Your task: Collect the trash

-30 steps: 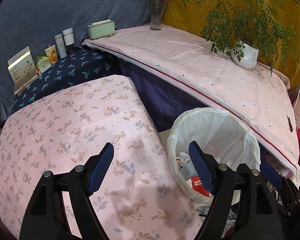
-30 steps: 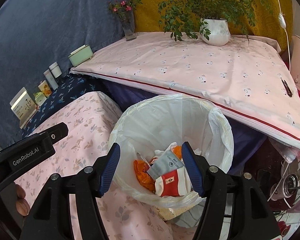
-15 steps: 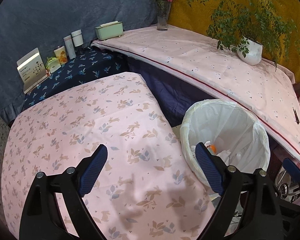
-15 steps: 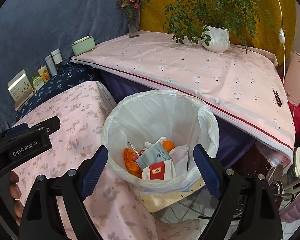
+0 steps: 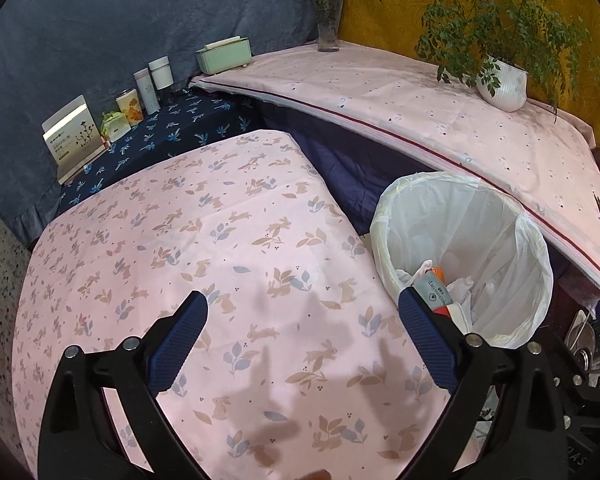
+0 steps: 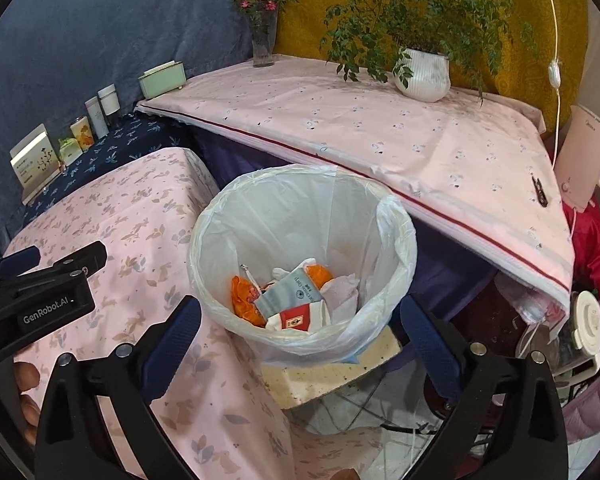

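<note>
Your left gripper (image 5: 302, 328) hangs over the pink rabbit-print cloth (image 5: 204, 248) covering the near worktop; nothing lies on that cloth under the fingers. The bin (image 6: 300, 216), lined with a white plastic bag, stands just beside the cloth's right edge, below the overhanging edge of the second worktop (image 6: 380, 128) with its pink dotted cover and red stripe. That overhang crowds the bin's far rim. Your right gripper (image 6: 300, 320) sits above the bin's near rim.

The collected trash (image 6: 296, 300) lies at the bottom of the bin: orange scraps, white crumpled paper, a grey sachet with small print too fine to read, and a red-and-white pack.

Along the back, on a dark floral cloth, stand a card (image 5: 74, 138) with plant drawings, small jars and two white bottles (image 5: 154, 82). A pale green box (image 5: 223, 55), a flower vase (image 5: 328, 28) and a white-potted plant (image 5: 502, 84) sit on the far worktop. A pink kettle (image 6: 588, 160) stands at its right end. A black clip (image 6: 539, 191) lies near that corner.

Readable writing: "GenRobot.AI" on the left gripper body in the right wrist view.

Against a second ago: both sets of fingers have just been opening and now stand wide apart, holding nothing. The left view has shifted off the bin toward the cloth; the bin now sits lower and right of the fingers.
</note>
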Tool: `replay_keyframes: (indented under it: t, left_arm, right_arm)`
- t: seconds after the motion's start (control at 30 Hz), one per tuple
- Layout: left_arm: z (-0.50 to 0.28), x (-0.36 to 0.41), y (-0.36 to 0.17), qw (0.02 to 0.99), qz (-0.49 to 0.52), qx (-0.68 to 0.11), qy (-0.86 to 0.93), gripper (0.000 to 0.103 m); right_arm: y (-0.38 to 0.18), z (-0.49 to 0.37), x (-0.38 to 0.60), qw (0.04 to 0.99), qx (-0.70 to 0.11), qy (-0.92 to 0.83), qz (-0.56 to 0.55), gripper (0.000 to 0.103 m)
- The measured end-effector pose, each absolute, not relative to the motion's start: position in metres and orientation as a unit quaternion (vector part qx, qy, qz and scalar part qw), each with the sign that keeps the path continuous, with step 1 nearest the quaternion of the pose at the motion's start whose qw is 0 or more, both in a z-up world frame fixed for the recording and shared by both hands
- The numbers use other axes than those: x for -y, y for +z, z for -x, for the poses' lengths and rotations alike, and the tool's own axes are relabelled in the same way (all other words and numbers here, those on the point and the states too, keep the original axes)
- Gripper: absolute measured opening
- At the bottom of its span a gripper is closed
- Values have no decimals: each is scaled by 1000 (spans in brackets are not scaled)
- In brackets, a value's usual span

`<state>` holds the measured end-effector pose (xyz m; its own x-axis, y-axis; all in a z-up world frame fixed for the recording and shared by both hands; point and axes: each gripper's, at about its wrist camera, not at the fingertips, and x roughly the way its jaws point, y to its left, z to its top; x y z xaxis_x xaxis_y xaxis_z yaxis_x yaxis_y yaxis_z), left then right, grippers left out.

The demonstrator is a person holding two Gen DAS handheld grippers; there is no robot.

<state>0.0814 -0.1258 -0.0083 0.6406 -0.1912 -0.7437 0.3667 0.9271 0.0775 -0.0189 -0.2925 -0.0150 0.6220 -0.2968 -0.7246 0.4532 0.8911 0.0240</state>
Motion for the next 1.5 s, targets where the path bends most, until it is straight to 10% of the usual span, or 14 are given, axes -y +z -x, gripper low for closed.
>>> replay_keyframes:
  t: [1.5]
  left_arm:
    - [-55,138,-15,890,-116,-413,-154,94]
  right_arm:
    - [-22,39,294,877,-419,-221,-85,96]
